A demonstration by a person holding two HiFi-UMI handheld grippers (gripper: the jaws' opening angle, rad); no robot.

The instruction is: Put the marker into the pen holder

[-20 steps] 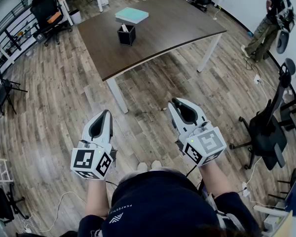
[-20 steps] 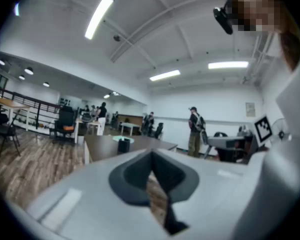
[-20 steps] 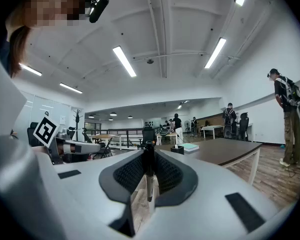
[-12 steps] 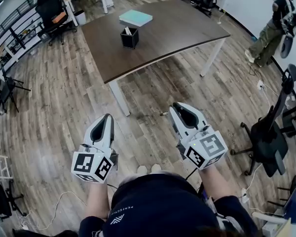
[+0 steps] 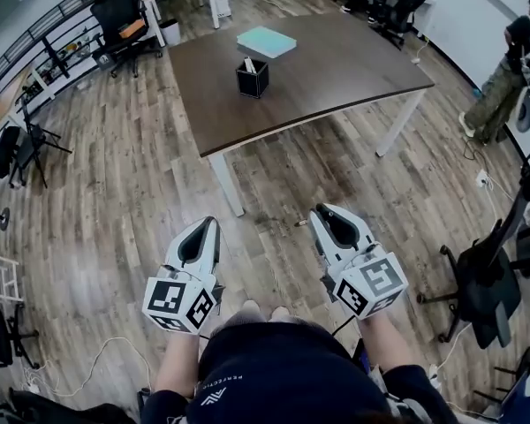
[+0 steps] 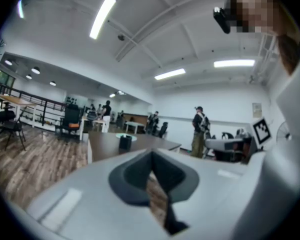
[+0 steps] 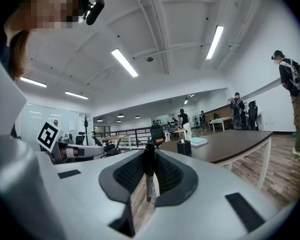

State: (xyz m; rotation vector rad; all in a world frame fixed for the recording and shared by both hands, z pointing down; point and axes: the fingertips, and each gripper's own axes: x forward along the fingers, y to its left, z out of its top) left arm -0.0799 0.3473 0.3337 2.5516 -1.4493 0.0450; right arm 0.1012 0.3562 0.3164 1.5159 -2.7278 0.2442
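The black pen holder [image 5: 253, 78] stands on the brown table [image 5: 336, 69] ahead, well beyond both grippers. It also shows small and far off in the right gripper view, pen holder [image 7: 184, 147], and in the left gripper view, pen holder [image 6: 125, 142]. My right gripper [image 5: 322, 212] is shut on a black marker [image 7: 148, 176], which stands upright between the pads; one end of the marker [image 5: 299, 223] pokes out to the left. My left gripper [image 5: 210, 224] is shut with nothing in it. Both grippers hang over the wooden floor, short of the table's near edge.
A teal notebook [image 5: 267, 41] lies behind the pen holder. White table legs [image 5: 228, 184] stand between me and the tabletop. A black office chair [image 5: 481, 272] is at my right, and a person [image 5: 503, 87] stands at the far right. More chairs and desks line the back left.
The table and pen holder have shifted right and lower in the head view, a little nearer. Both grippers sit lower in the frame, still shut, the marker still held.
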